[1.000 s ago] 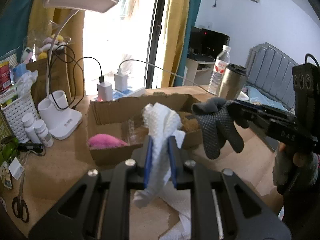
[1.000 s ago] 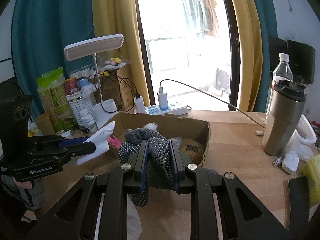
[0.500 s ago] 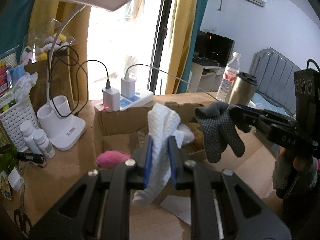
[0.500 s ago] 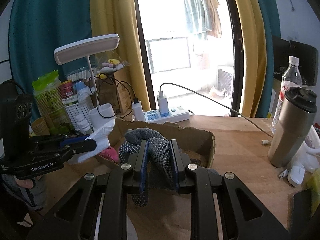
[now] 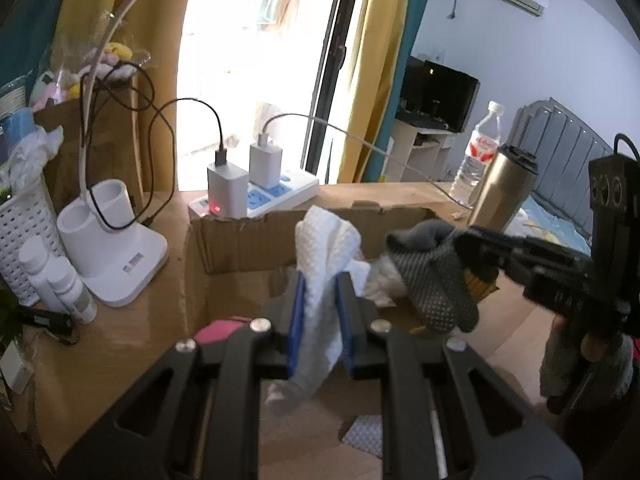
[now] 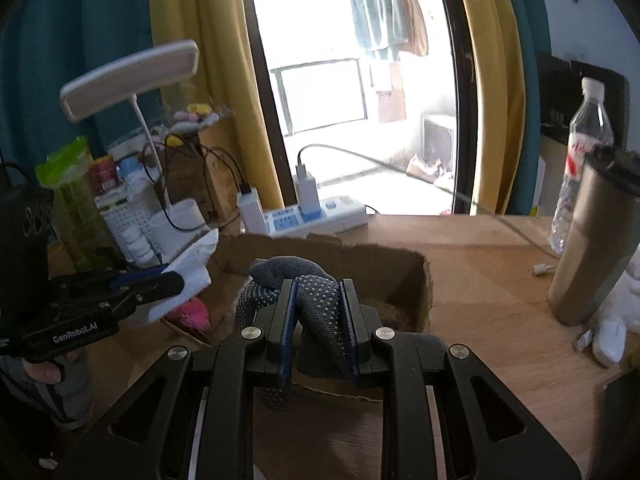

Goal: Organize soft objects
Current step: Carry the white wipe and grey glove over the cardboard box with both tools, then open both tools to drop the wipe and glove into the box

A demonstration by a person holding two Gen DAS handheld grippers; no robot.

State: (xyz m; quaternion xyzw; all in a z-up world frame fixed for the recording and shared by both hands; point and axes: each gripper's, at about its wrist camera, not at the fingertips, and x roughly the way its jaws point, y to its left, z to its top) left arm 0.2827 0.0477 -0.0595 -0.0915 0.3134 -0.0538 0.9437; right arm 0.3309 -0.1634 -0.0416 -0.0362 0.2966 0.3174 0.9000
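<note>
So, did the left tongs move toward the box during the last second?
Yes. In the left wrist view the box and the power strip behind it look larger and nearer, so the left tongs, holding the tissue, moved forward over the box.

Bright window (yellow curtains)

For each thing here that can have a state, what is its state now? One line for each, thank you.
left gripper: shut on the white cloth, above the box.
right gripper: shut on the grey dotted glove.
cardboard box: open on top, a pink soft item inside.
steel tumbler: upright, lid on.
water bottle: upright, capped.
power strip: two chargers plugged in, red light on.
</note>
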